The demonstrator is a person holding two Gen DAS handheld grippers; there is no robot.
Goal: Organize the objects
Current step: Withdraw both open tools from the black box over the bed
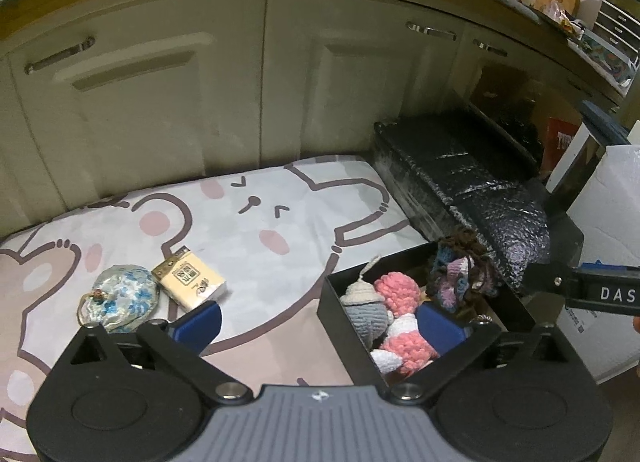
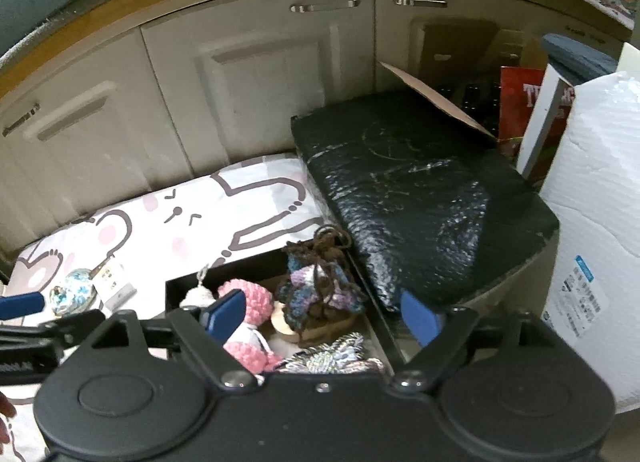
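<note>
A black box [image 1: 340, 302] sits on a cartoon-print cloth [image 1: 260, 214] and holds crocheted toys: a grey one [image 1: 362, 298], pink ones [image 1: 396, 290] and a brown-blue one [image 1: 456, 274]. A blue-white embroidered pouch [image 1: 120, 298] and a yellow tissue pack [image 1: 192, 278] lie on the cloth to the left. My left gripper [image 1: 320, 322] is open, empty, over the box's left edge. My right gripper [image 2: 320, 314] is open, empty, above the box [image 2: 176, 294] and the brown-blue toy [image 2: 320, 282]. The pouch [image 2: 74, 292] and pack [image 2: 114, 282] show at left.
Cream cabinet doors [image 1: 160, 102] stand behind the cloth. A black foam-wrapped block [image 1: 460, 178] lies right of the box. A white foam roll [image 2: 592, 222] and a red carton [image 2: 524, 102] stand at far right. A cluttered shelf [image 1: 560, 2] runs above.
</note>
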